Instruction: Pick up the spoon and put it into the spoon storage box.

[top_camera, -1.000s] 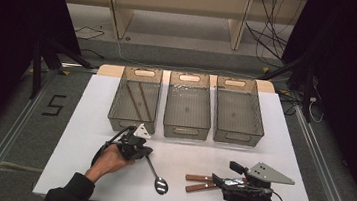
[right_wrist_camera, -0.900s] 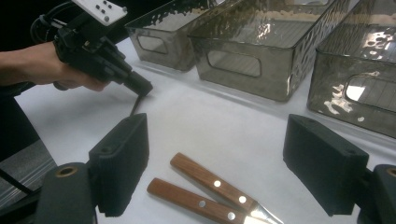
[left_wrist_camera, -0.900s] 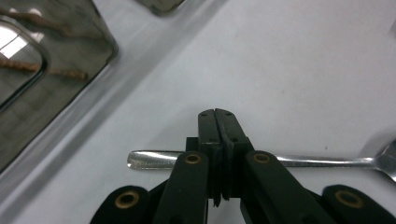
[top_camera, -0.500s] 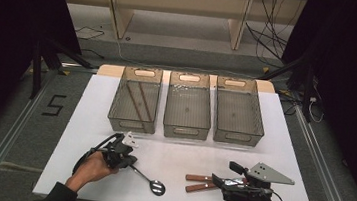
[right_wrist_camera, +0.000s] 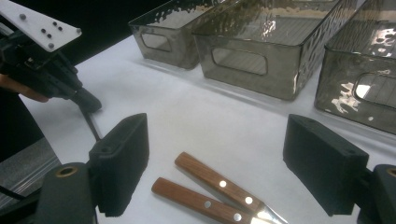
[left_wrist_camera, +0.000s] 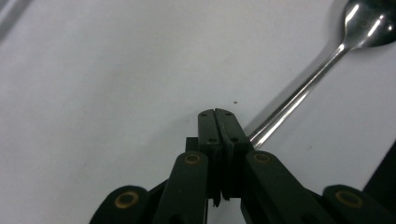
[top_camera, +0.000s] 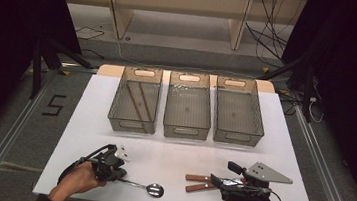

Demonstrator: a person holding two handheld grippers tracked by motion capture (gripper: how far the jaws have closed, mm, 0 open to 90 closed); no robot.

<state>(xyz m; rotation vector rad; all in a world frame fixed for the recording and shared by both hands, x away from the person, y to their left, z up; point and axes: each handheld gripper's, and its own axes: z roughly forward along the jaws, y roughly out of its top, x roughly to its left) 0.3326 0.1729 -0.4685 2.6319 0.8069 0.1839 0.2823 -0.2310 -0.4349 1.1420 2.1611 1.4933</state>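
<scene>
I've got the left hand-held gripper (top_camera: pixel 118 170) clenched tight, jaws flat together w/ nothing between them; the spoon (top_camera: pixel 145 186) lies on the desk (top_camera: pixel 180 156) just beside them, handle by the jaws, bowl pointing away. The right hand-held gripper (right_wrist_camera: pixel 233 163) is released, jaws wide, w/ two wooden-handled knives (right_wrist_camera: pixel 210 186) lying between them on the desk, not pinched yet. I think it's the pick-up step. Next I'd open the left, get around the spoon handle, squeeze, then carry it to one of the bins (top_camera: pixel 188 106), prob. the middle one.
</scene>
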